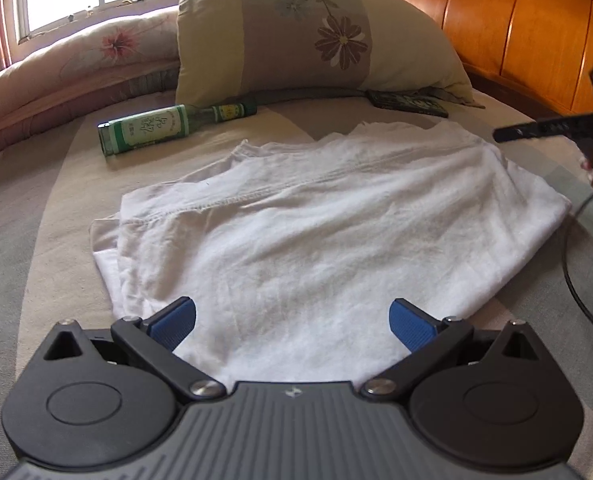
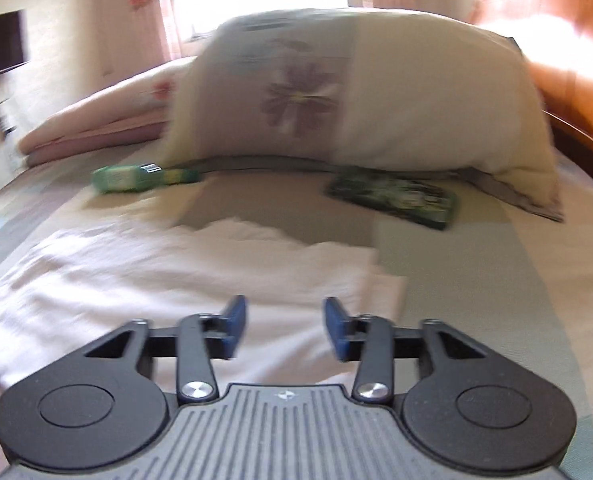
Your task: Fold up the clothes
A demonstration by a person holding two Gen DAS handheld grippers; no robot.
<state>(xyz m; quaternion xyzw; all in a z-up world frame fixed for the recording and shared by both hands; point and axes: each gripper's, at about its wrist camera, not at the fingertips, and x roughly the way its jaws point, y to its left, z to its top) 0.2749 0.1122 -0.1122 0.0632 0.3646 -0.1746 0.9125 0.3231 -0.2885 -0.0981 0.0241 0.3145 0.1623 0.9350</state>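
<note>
A crumpled white cotton garment (image 1: 316, 216), partly folded with a stitched hem showing across its upper layer, is seen spread on the beige-and-grey patterned bed (image 1: 36, 208), roughly central and near the foot of a large floral cream pillow (image 1: 316, 36). The left hand-held gripper (image 1: 292, 322) is held low over the near edge of the garment, its blue-padded fingers (image 1: 176, 320) spread wide apart and nothing between them; this stance is judged to be a preparation for pinching the near hem. The right hand-held gripper (image 2: 284, 326) is seen with its fingers apart by a narrower gap, also empty, above the garment's right portion; that view is blurred, so contact with the cloth cannot be told. In the left wrist view the right unit appears as a dark shape at the far right edge, clear of the cloth. A green glass bottle (image 1: 168, 126) lies on its side beside the pillow, well apart from the garment, and a dark flat patterned packet (image 1: 408, 104) lies near the pillow's right corner. Both are judged far enough off not to hinder a fold. A black cable (image 1: 572, 264) trails over the bed just beside the garment's right edge and could snag
</note>
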